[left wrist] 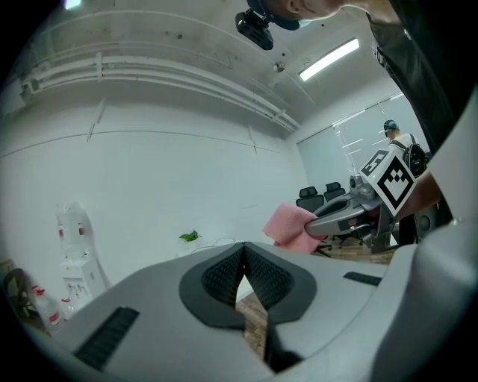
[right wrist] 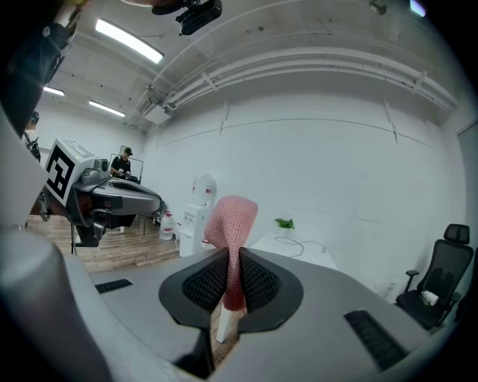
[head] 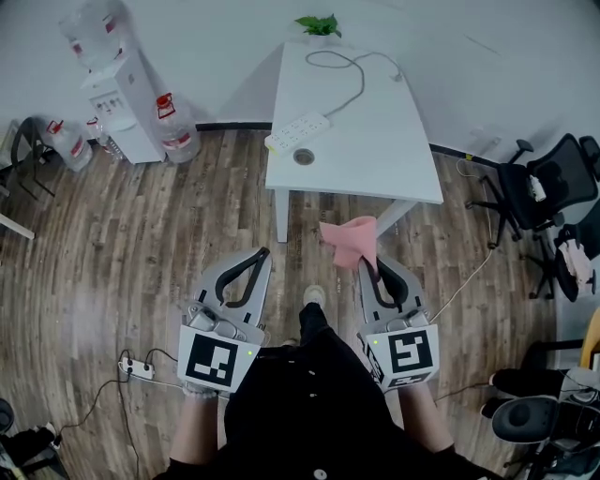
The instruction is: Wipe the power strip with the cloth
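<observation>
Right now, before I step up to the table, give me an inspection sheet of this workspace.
Surface: white table, with a round cable hole near its front left.
Job's things: white power strip lies at the table's left edge; pink cloth is held off the table.
Clutter: small green plant at the table's far edge.
Grippers: left gripper fingers together, nothing between them; right gripper fingers shut on the cloth.
Cables: the strip's cord loops across the table; a second power strip with leads lies on the floor.
Surroundings: wooden floor, water dispenser, water bottles, office chairs.
</observation>
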The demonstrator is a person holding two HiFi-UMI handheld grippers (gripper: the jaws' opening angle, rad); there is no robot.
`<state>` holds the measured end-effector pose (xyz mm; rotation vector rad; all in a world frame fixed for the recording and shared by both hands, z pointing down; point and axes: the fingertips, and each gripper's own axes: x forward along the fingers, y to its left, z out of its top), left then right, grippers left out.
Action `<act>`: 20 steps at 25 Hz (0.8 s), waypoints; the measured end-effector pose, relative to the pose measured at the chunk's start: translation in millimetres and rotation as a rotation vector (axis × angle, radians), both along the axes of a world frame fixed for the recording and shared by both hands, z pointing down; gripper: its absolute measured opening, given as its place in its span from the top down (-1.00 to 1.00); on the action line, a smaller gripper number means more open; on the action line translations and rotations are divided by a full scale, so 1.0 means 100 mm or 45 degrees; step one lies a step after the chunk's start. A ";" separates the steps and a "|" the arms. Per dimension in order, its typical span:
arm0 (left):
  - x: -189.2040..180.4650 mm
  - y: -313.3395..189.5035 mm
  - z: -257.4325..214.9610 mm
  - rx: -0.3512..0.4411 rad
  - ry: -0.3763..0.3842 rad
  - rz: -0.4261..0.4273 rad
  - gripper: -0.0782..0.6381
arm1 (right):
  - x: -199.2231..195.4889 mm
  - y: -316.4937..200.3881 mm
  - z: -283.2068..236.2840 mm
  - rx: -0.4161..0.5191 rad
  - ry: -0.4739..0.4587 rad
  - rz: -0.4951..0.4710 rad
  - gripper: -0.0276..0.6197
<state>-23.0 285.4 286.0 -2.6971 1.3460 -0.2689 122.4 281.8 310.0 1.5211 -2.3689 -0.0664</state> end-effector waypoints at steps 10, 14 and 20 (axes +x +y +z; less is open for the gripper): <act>-0.01 -0.31 -0.01 0.024 -0.038 -0.055 0.74 | -0.05 -0.48 0.00 0.019 -0.010 -0.068 0.76; 0.01 -0.58 0.01 0.026 -0.033 -0.080 0.74 | -0.07 -0.80 0.03 0.017 -0.004 -0.108 0.76; 0.18 -1.17 0.03 0.007 -0.024 -0.101 0.74 | 0.13 -1.41 0.07 -0.008 -0.002 -0.115 0.76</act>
